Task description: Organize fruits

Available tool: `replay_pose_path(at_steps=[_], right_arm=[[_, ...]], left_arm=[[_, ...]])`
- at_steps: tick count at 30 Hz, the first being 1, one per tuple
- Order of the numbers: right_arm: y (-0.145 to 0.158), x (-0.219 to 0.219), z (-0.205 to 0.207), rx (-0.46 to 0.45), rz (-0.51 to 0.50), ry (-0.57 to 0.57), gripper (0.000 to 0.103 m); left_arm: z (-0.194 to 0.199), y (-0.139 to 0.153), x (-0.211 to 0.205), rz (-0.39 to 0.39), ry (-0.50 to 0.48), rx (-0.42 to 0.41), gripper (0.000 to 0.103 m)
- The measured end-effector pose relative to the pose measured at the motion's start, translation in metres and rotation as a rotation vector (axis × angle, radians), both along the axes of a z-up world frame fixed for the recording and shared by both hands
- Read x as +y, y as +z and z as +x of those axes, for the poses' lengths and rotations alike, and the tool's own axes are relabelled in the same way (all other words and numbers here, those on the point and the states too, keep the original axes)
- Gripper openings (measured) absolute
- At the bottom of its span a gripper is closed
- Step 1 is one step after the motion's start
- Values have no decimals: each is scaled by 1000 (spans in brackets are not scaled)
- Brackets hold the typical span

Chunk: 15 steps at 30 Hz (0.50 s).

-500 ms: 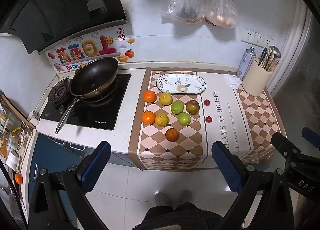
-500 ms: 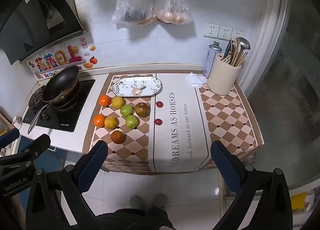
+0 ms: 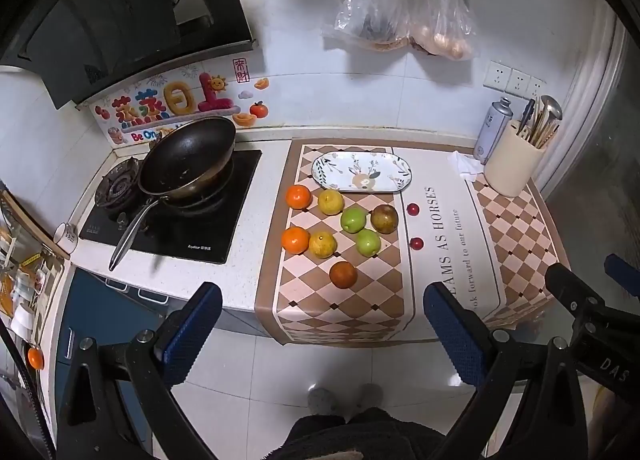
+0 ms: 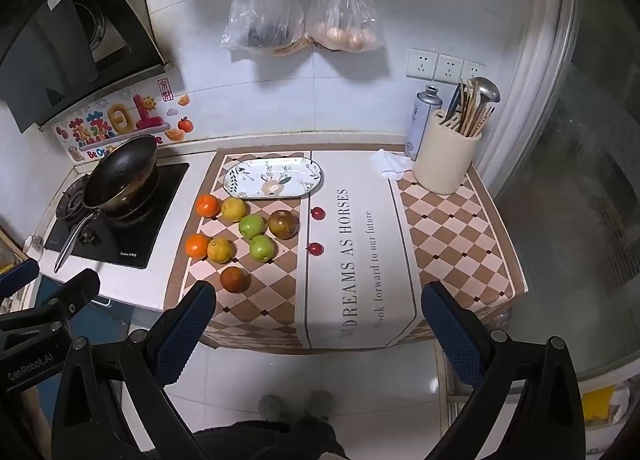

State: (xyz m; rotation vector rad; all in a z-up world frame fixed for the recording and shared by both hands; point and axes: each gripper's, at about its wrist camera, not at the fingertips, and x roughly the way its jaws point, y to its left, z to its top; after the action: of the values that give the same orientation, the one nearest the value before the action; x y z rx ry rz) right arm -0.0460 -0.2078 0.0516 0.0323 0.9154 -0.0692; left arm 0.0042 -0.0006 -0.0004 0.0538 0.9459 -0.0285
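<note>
Left claw point(image 3: 320, 336) spread wide, nothing held; right claw point(image 4: 316, 328) likewise spread, nothing held. Both held well short of counter point(image 3: 256, 220) front edge.

Risks:
- Round fruit rolled off front edge if nudged: dark orange point(image 3: 343, 274) nearest edge.
- Neighbours knocked during pick; fruits packed close.
- Cherries point(image 3: 412, 209) small, easily slipped.

Count, left to right, mid-counter below plate point(image 3: 404, 174):
- Oranges point(image 3: 298, 196): 2
- Yellow fruits point(image 3: 330, 202): 2
- Dark orange: 1
- Green apples point(image 3: 353, 219): 2
- Brown fruit point(image 3: 384, 218): 1
- Cherries: 2
- Plate: 1, bare, near back edge.
</note>
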Motion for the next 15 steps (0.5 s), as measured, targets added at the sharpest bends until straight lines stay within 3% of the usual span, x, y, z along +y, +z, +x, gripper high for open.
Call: replay_pose_path(at_steps=[15], right_arm=[[-3, -5, 5, 11, 23, -1, 103]], left_arm=[[-2, -5, -1, -10, 4, 7, 103]])
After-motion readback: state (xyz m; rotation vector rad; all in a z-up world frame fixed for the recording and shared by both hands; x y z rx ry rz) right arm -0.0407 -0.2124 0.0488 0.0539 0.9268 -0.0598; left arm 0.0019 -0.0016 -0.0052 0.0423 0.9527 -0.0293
